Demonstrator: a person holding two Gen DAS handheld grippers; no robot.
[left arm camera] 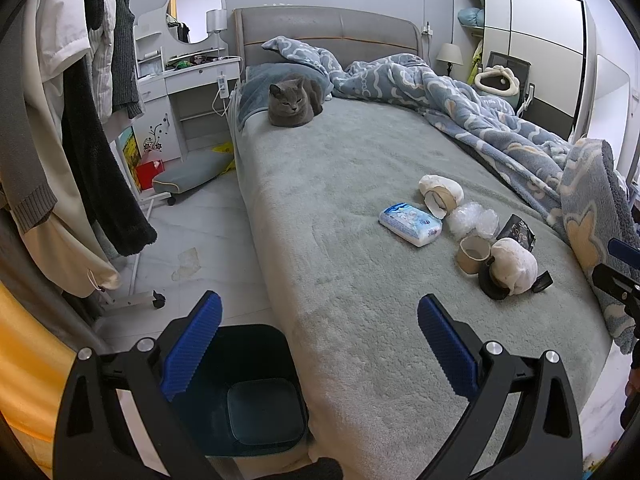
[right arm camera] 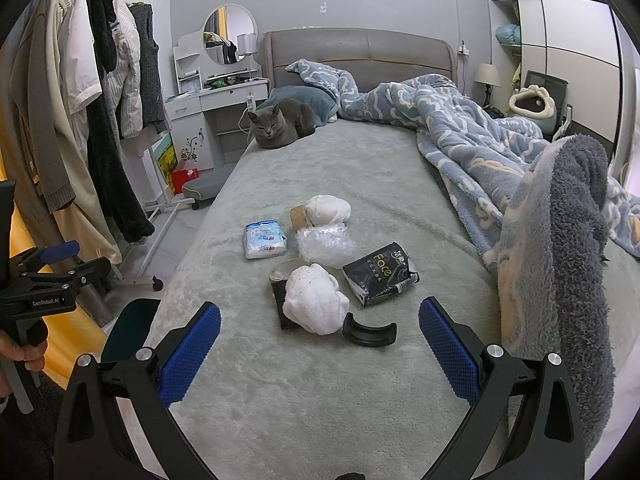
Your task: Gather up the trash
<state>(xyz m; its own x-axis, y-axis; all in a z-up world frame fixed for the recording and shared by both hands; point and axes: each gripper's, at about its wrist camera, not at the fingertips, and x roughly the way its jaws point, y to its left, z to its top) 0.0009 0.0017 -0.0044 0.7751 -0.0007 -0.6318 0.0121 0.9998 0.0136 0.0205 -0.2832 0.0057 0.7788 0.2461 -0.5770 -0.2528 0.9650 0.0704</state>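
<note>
Trash lies on the grey bed (right arm camera: 320, 392): a blue-white tissue pack (right arm camera: 264, 239) (left arm camera: 410, 223), crumpled clear plastic (right arm camera: 325, 243) (left arm camera: 472, 221), a black "Face" packet (right arm camera: 378, 273) (left arm camera: 516, 231), two white wads with cardboard rolls (right arm camera: 314, 304) (right arm camera: 326, 210) (left arm camera: 513, 265) (left arm camera: 440, 193), and a curved black piece (right arm camera: 369, 334). My right gripper (right arm camera: 320, 344) is open just short of the near wad. My left gripper (left arm camera: 320, 340) is open over the bed's edge, above a dark bin (left arm camera: 248, 392) (right arm camera: 128, 330) on the floor. Each gripper also shows at the edge of the other's view, the right one (left arm camera: 620, 268) and the left one (right arm camera: 60, 268).
A grey cat (left arm camera: 294, 100) (right arm camera: 280, 124) sits near the headboard. A blue patterned blanket (left arm camera: 500, 120) (right arm camera: 520, 160) is heaped along the bed's right side. A clothes rack (left arm camera: 80, 120) (right arm camera: 80, 120) stands on the left, with a white dressing table (left arm camera: 192, 80) behind it.
</note>
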